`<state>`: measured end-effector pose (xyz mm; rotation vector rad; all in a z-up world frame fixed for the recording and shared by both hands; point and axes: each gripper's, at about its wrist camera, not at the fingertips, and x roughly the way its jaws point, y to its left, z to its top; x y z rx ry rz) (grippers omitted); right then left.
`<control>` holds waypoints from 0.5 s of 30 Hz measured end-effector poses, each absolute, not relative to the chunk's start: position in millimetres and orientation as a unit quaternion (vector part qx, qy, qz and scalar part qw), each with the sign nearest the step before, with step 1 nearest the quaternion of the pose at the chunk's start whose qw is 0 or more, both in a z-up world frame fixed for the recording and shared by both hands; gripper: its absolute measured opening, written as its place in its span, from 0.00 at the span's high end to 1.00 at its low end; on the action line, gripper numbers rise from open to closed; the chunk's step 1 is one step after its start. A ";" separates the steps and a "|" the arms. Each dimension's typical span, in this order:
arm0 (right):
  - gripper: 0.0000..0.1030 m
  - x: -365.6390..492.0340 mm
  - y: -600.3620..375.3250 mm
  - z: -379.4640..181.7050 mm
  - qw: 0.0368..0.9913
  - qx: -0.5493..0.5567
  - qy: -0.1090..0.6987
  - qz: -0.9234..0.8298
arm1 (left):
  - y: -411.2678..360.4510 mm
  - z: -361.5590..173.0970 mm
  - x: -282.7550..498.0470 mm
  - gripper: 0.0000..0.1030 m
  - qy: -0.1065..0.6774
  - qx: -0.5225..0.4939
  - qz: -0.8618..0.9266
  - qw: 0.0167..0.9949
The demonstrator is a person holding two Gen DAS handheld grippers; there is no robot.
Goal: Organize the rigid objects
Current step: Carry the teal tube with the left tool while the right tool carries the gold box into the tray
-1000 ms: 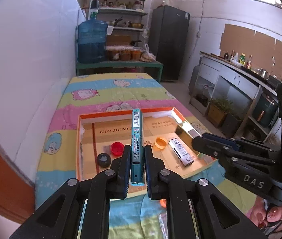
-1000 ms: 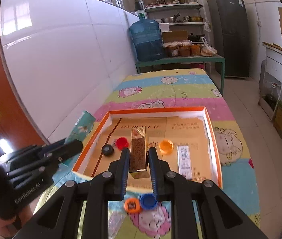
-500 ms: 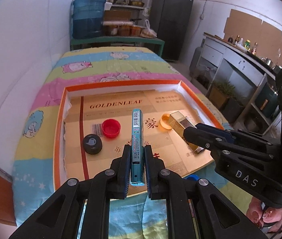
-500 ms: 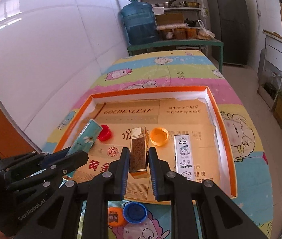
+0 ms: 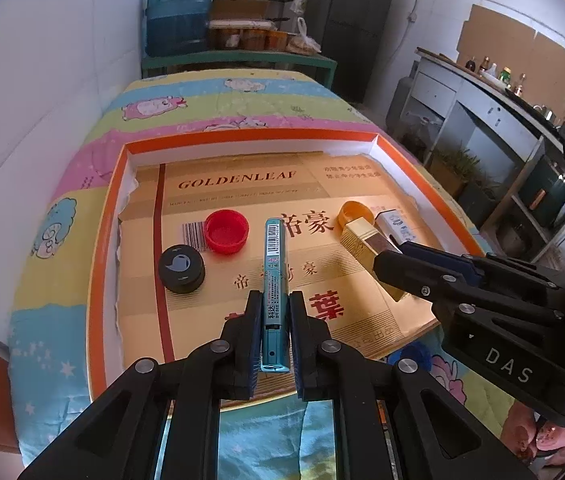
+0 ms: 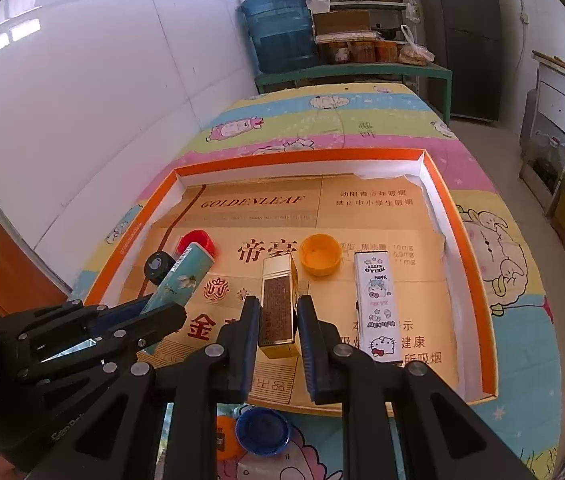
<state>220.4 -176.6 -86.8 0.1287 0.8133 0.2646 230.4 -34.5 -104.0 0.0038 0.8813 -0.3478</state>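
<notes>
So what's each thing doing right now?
Left hand-held gripper: shut on teal box.
Right hand-held gripper: shut on gold box.
Red cap: in tray, open side up.
Orange cap: in tray, open side up.
Black cap: in tray.
White box: flat in tray.
Blue cap: outside tray.

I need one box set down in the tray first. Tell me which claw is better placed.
Probably the right claw: its gold box hangs over bare cardboard in the tray. The left claw holds the teal box near the black cap and red cap.
</notes>
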 end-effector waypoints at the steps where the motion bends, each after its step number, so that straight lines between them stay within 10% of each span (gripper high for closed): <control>1: 0.81 221.4 -176.7 -87.7 0.907 0.063 0.396 0.129 | -35.0 -105.5 231.2 0.87 0.426 0.003 -0.167 0.889; 15: 0.81 225.6 -175.8 -100.8 0.900 0.065 0.412 0.128 | -36.0 -117.3 241.0 0.87 0.442 -0.001 -0.168 0.881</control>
